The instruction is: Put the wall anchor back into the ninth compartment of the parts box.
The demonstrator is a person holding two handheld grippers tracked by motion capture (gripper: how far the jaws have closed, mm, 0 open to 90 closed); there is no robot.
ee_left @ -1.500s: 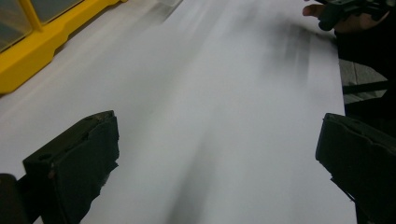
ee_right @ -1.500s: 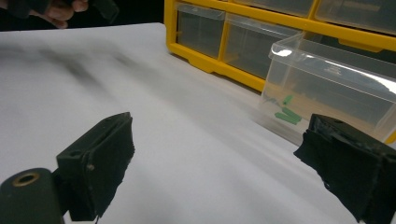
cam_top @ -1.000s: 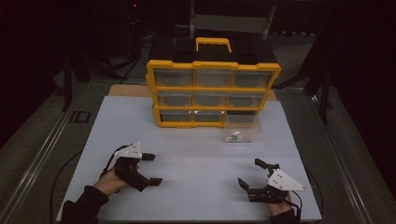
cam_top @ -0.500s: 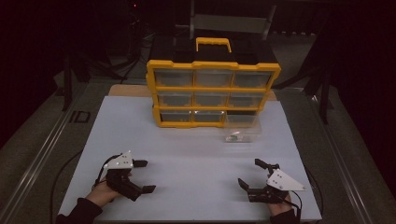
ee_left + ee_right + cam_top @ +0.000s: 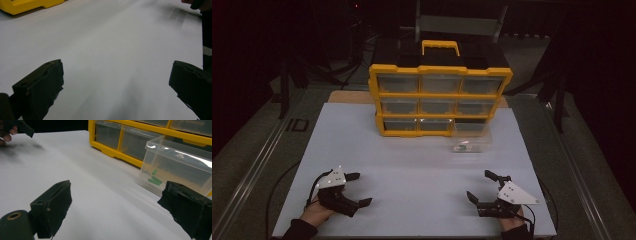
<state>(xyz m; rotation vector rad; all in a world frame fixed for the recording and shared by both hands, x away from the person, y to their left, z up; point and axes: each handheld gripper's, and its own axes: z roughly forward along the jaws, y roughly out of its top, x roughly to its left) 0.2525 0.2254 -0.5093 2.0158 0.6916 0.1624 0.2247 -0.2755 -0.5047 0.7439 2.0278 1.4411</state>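
Jaws stand wide apart on both tools, with nothing but bare white table between them. The left gripper lies low at the near left part of the table, held by a hand, and in the left gripper view its two black jaws frame only blank white surface; far ahead of them and off to their left a corner of the yellow drawer cabinet shows at the top edge. The right gripper sits at the near right part of the table, well apart from the left one. In the right gripper view a clear plastic drawer stands on the table ahead of the jaws and to their right, not touched by either jaw, just in front of the cabinet from whose bottom row it has been pulled. A few small green pieces lie on the drawer's floor, seen through its front wall. In the high view the drawer rests against the cabinet's lower right corner, well beyond the right gripper's jaws and farther still from the left ones.
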